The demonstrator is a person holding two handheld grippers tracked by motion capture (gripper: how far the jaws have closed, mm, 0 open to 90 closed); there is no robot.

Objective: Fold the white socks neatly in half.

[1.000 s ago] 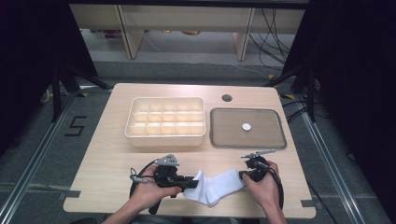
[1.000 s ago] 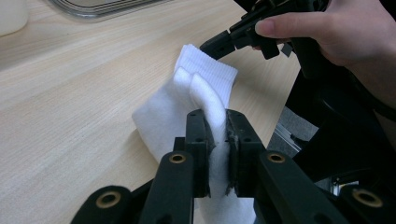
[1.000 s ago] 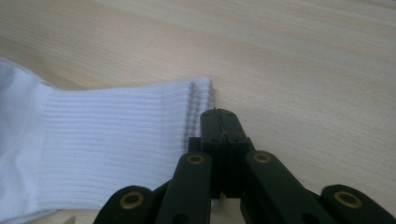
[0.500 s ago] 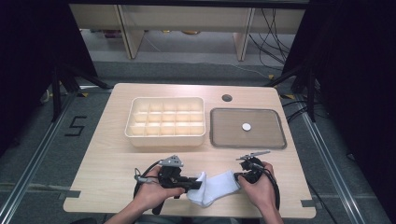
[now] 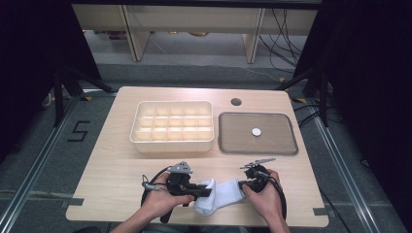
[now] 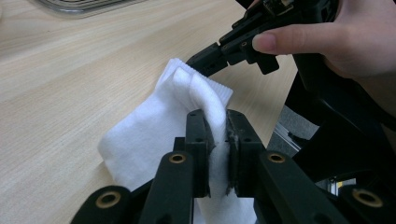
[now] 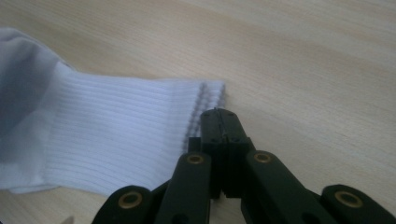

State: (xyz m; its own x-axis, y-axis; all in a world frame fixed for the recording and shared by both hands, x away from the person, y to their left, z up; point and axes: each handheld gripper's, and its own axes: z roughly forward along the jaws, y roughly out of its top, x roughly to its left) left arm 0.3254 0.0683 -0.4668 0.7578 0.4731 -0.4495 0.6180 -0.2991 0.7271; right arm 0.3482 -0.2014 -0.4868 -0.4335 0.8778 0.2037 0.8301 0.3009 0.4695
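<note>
A white sock lies on the near edge of the table, stretched between the 2 grippers. The left gripper grasps 1 end of it: in the left gripper view its jaws stand close together with a fold of white cloth pinched between the pads, and the rest of the sock spreads flat on the wood ahead of them. The right gripper meets the ribbed cuff at the other end. In the right gripper view its jaws are clenched tight together, tips against the cuff's edge; whether any cloth is caught between them I cannot tell. The ribbed cuff lies flat on the table to the left of those jaws in that view.

The left gripper view also shows the right gripper farther off, its tip at the cuff, with the person's right hand around it.

Both hands come in from the bottom of the high view, 1 on each gripper.

Farther back on the table sit a cream tray split into many compartments and, just beside it to the right, a shallow grey tray with 1 small white disc in it. A dark round hole marks the tabletop behind the grey tray.
</note>
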